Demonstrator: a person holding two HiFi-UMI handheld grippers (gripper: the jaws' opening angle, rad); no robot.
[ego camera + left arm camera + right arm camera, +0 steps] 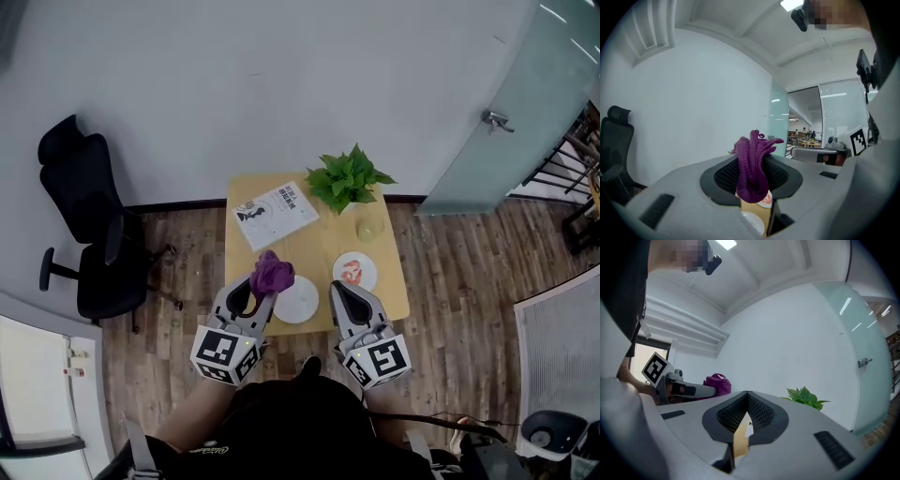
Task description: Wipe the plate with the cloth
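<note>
My left gripper (263,283) is shut on a purple cloth (271,273), held above the near left part of the small wooden table (319,246). In the left gripper view the cloth (753,164) bunches up between the jaws. A plain white plate (297,300) lies on the table just right of the cloth. A second plate (355,272) with an orange pattern sits further right. My right gripper (344,293) is shut with nothing in it, between the two plates and raised. In the right gripper view its jaws (747,405) meet at the tips.
A booklet (276,215) and a potted green plant (350,178) occupy the table's far side, with a glass (368,228) by the plant. A black office chair (92,234) stands to the left. A glass door (506,122) is at the right.
</note>
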